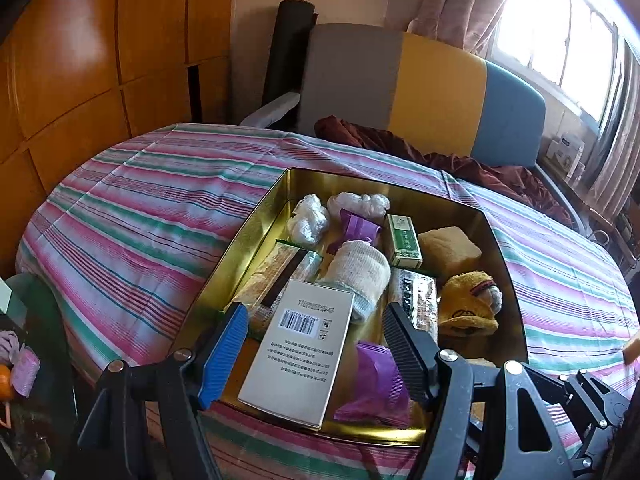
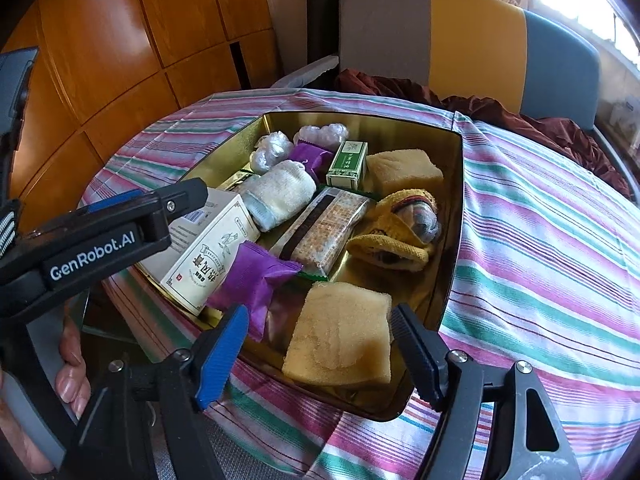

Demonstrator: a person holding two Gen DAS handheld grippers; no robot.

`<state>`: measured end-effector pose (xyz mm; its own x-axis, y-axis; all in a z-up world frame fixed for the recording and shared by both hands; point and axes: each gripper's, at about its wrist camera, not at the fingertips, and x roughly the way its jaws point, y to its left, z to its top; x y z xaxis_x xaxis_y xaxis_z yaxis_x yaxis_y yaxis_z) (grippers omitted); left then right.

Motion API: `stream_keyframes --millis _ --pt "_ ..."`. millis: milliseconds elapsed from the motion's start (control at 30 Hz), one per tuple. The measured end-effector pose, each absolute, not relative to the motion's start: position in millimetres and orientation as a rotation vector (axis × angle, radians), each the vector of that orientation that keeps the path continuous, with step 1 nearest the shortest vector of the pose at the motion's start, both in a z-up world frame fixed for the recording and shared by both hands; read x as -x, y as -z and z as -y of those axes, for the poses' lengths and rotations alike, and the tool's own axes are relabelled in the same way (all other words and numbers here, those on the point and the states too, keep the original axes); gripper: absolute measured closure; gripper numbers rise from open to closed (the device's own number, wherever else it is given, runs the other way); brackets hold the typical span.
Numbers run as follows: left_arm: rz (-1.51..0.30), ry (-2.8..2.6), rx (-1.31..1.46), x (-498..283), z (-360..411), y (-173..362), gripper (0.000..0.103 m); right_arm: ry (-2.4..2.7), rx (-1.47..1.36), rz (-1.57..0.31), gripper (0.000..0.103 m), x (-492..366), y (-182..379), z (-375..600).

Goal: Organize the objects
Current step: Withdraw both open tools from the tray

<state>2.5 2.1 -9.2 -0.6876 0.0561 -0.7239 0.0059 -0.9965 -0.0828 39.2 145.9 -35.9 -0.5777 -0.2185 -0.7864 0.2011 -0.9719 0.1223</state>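
Left gripper (image 1: 316, 328): fingers spread wide, nothing between the pads; the white box lies under the gap, in the tin.
Right gripper (image 2: 318, 332): fingers spread wide, holding nothing; the near sponge sits just beyond the gap.
Writing: "GenRobot.AI" in white on the black body of the left gripper, seen from the right wrist; the white box (image 2: 208, 248) carries red Chinese characters on its side and a barcode on its back; the small green box (image 2: 347, 165) has print too small to read.
Gold tin (image 2: 454, 216): open and shallow, resting on the striped cloth (image 2: 540, 240) over the counter; it holds all the loose things.
Near edge: yellow sponge (image 2: 340, 336), with a purple packet (image 2: 256, 276) beside it.
Middle: cracker pack (image 2: 324, 232), rolled white towel (image 2: 280, 194), yellow sock bundle (image 2: 400, 228).
Far end: second sponge (image 2: 404, 172), second purple packet (image 2: 308, 156), two wads of clear plastic.
Beyond the counter: a grey, yellow and blue chair back (image 2: 472, 36) with dark red cloth (image 2: 520, 120) heaped before it; wooden panels to the left.
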Motion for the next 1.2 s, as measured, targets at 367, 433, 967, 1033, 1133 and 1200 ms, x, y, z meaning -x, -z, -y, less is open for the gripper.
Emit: stream_keyframes --millis 367,433,967,1033,1133,1200 --pt "0.101 -2.947 1.261 0.8 6.3 1.9 0.032 2.669 -1.269 0.015 0.007 -26.9 17.0 -154.0" --pt "0.085 -2.974 1.244 -1.7 8.2 -2.5 0.032 2.688 -1.259 0.015 0.003 -24.6 11.6 -155.2" --pt "-0.009 -3.019 1.291 -7.0 11.6 -9.5 0.034 2.842 -1.326 0.037 0.0 -0.4 -5.7 -141.6" --pt "-0.019 -3.023 1.293 -6.8 11.3 -9.4 0.034 2.868 -1.335 0.031 0.0 1.4 -6.4 -142.2" --pt "-0.03 -3.023 1.305 -6.1 11.9 -8.3 0.034 2.907 -1.356 0.026 0.0 3.4 -6.6 -143.4" --pt "-0.024 -3.003 1.332 -4.3 12.8 -6.5 0.034 2.922 -1.368 0.018 0.0 4.8 -6.1 -143.6"
